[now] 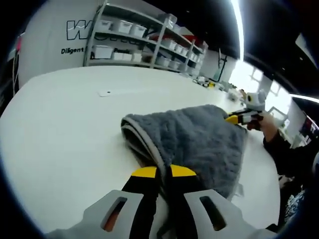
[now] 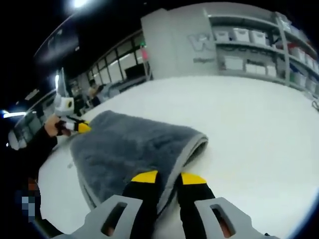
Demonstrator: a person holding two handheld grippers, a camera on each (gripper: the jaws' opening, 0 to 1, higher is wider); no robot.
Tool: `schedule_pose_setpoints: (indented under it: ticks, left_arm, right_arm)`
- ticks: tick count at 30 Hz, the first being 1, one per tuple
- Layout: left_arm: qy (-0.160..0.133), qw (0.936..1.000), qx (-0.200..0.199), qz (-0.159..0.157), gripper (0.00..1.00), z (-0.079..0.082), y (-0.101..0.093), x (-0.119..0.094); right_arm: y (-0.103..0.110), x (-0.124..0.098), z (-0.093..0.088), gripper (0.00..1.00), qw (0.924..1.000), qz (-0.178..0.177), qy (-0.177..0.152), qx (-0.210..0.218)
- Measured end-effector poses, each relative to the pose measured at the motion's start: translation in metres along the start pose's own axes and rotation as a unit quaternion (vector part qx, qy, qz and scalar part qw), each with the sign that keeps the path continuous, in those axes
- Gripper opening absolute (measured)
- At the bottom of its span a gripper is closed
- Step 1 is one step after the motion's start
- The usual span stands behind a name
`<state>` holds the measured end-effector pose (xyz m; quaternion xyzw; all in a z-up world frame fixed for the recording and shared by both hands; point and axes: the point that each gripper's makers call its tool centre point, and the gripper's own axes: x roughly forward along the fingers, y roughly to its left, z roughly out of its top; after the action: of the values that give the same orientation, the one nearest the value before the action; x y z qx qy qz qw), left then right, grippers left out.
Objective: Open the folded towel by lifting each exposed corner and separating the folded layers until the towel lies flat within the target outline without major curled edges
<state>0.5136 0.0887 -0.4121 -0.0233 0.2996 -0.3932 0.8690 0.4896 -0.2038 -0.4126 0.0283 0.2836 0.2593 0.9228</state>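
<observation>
The grey towel (image 1: 194, 142), soft, limp and still folded, is lying on the white table (image 1: 60, 129). Its opposite edges are being pinched by the left gripper (image 1: 164, 173) and right gripper (image 2: 168, 178), jaws narrow; layered corners are judged the best hold.

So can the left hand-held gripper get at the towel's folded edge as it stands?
Probably yes: the left hand-held gripper sits at the grey towel, jaws nearly closed by the layered fold, with nothing between them on the white table.
</observation>
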Motion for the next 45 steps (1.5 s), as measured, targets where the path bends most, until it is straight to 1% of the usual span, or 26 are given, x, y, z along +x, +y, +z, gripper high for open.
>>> schedule_pose_setpoints:
  ticks: [15, 17, 20, 26, 38, 45]
  left_arm:
    - [0.002, 1.0, 0.003, 0.0, 0.06, 0.003, 0.005, -0.002]
    - [0.003, 1.0, -0.003, -0.002, 0.06, 0.003, 0.005, -0.002]
    - [0.004, 1.0, -0.002, -0.004, 0.06, -0.001, -0.002, -0.004]
    - [0.01, 0.9998, 0.016, 0.0, 0.05, -0.004, -0.009, -0.008]
    - [0.024, 0.9975, 0.067, 0.005, 0.04, -0.019, -0.036, -0.016]
    - [0.021, 0.9958, 0.089, 0.009, 0.04, -0.026, -0.047, -0.02]
  right_arm:
    - [-0.004, 0.002, 0.003, 0.09, 0.9998, -0.005, 0.01, -0.017]
    - [-0.005, 0.003, 0.004, 0.09, 0.9997, -0.008, 0.013, -0.018]
    - [-0.006, 0.004, 0.005, 0.09, 0.9995, -0.013, 0.017, -0.024]
    - [-0.006, 0.008, 0.008, 0.09, 0.9982, -0.028, 0.028, -0.046]
    - [-0.01, 0.017, 0.013, 0.07, 0.9948, -0.043, 0.052, -0.077]
    - [-0.016, 0.023, 0.017, 0.06, 0.9936, -0.044, 0.068, -0.079]
